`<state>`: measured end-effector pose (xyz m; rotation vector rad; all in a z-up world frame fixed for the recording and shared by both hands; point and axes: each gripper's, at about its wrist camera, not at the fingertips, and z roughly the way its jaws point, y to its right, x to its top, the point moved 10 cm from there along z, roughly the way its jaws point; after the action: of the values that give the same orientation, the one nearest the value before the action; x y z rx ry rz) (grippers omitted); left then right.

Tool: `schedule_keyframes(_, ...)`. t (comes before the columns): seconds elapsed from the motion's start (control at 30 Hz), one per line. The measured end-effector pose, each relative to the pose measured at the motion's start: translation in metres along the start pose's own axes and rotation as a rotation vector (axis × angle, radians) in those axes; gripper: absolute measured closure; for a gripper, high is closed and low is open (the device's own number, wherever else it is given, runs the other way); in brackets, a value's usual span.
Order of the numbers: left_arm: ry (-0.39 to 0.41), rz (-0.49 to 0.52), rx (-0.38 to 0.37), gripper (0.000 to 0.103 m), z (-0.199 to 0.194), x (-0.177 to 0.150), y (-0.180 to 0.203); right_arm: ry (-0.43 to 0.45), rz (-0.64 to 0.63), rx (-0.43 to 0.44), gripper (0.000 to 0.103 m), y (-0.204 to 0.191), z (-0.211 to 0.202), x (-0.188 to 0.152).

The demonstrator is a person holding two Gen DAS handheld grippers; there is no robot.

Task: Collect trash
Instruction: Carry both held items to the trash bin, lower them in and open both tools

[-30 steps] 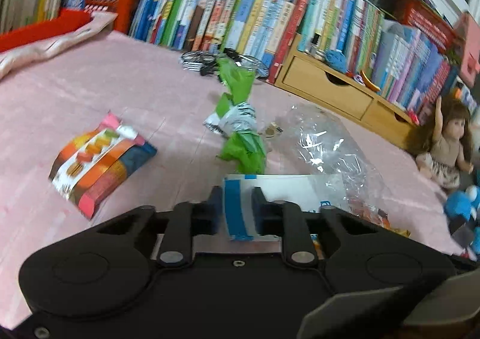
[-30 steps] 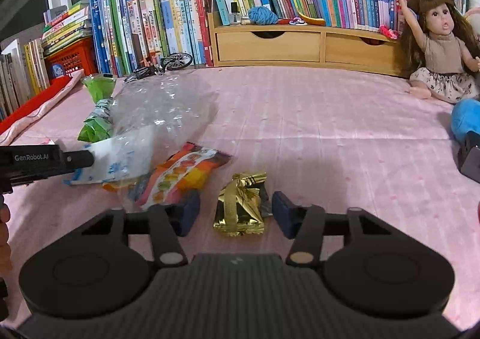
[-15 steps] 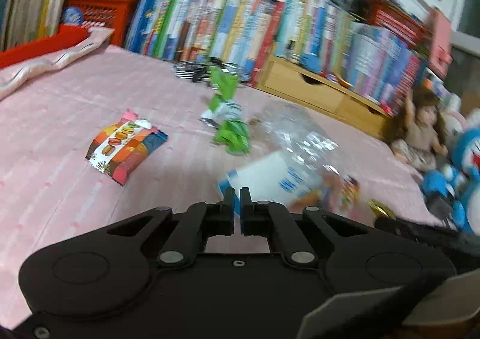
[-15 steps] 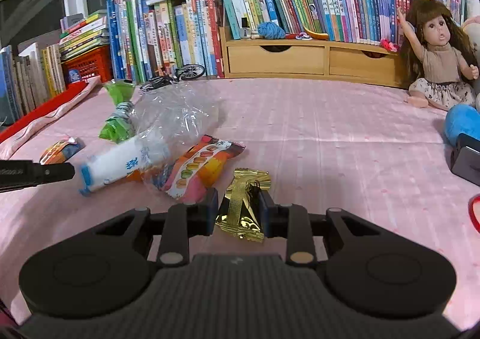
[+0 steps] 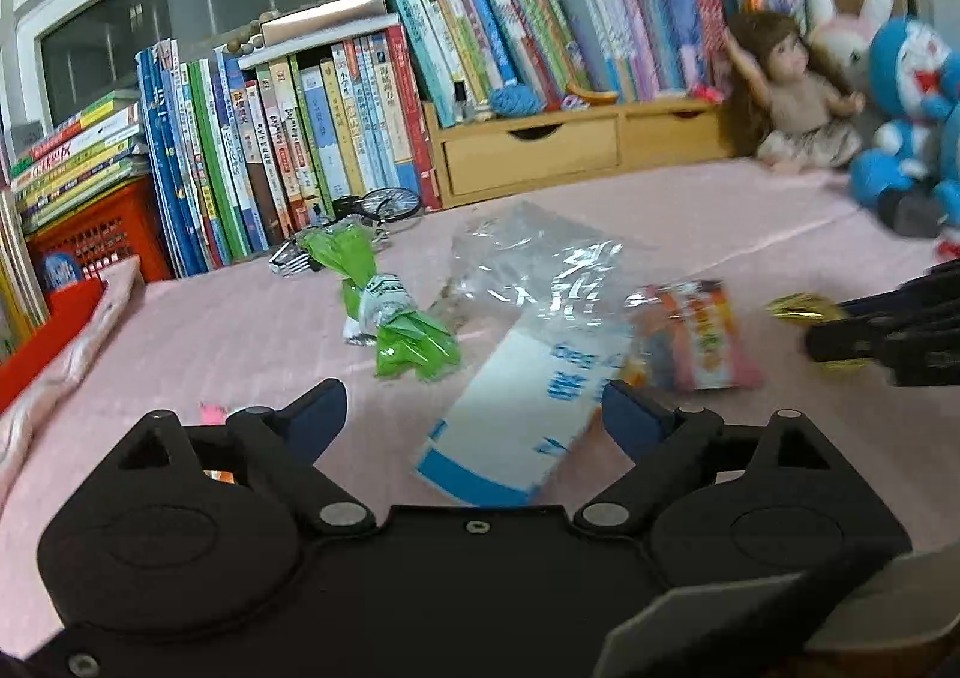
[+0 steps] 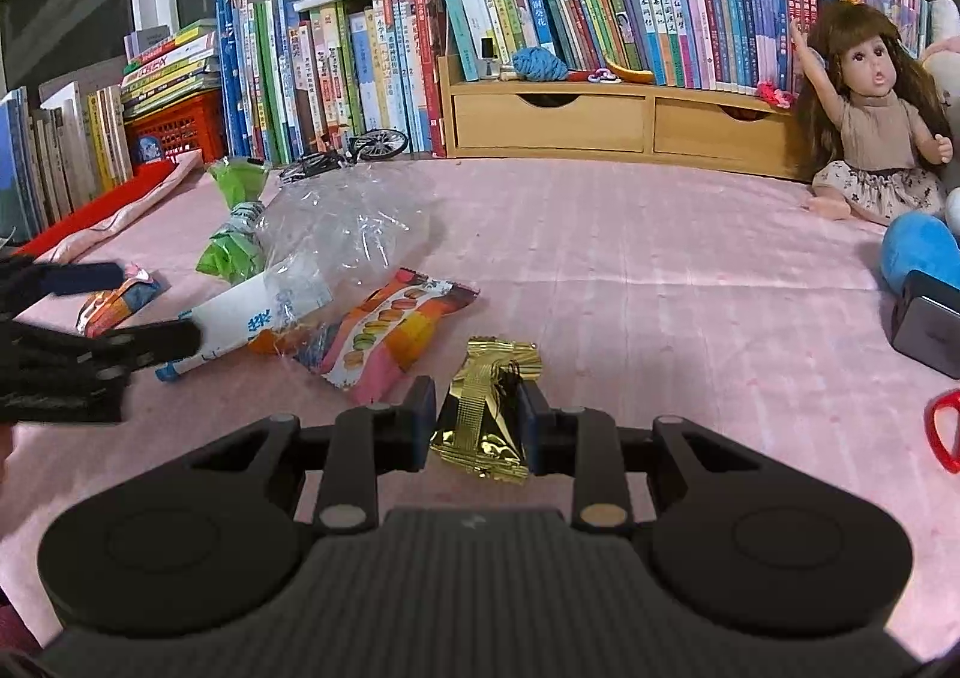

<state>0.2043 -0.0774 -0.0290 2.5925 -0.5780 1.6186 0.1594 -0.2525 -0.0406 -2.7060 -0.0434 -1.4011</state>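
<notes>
Right hand-held gripper clamps gold wrapper above pink desk. Left hand-held gripper opening wide, white packet loose between jaws (inside clear bag). Keep grip firm, lift wrapper toward bag.

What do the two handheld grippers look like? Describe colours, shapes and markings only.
Both match: the left gripper and right gripper have matte black bodies with two round housings, angular linkage arms with silver pivot pins, and dark blue pads on the fingers. No cables, sleeves or readable markings show.
</notes>
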Motion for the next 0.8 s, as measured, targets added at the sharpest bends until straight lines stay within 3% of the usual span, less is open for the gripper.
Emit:
schedule_keyframes(0.1,-0.039,-0.010,-0.046,0.007,0.020,-0.003,0.005,-0.004,-0.002,0.002,0.067,0.000,0.002,-0.001)
schedule_keyframes(0.23,-0.174,-0.088,-0.155,0.011,0.042,-0.018,0.014,-0.005,0.005,0.007,0.067,0.000,0.005,0.000)
schedule_keyframes(0.27,-0.165,-0.075,-0.144,0.015,0.042,-0.017,0.014,-0.004,0.005,0.008,0.067,0.000,0.005,0.000)
schedule_keyframes(0.4,-0.143,-0.053,-0.148,0.052,0.035,-0.015,0.017,0.000,0.004,0.017,0.067,-0.003,0.004,0.000)
schedule_keyframes(0.53,-0.125,-0.033,-0.131,0.071,0.023,-0.014,0.020,0.009,0.002,0.026,0.067,-0.008,-0.001,0.000)
schedule_keyframes(0.67,-0.104,-0.072,-0.127,0.076,0.002,-0.015,0.020,0.018,0.004,0.042,0.067,-0.014,-0.009,0.000)
schedule_keyframes(0.8,-0.032,-0.128,-0.095,0.079,-0.029,-0.017,0.017,0.029,0.011,0.064,0.068,-0.021,-0.019,-0.002)
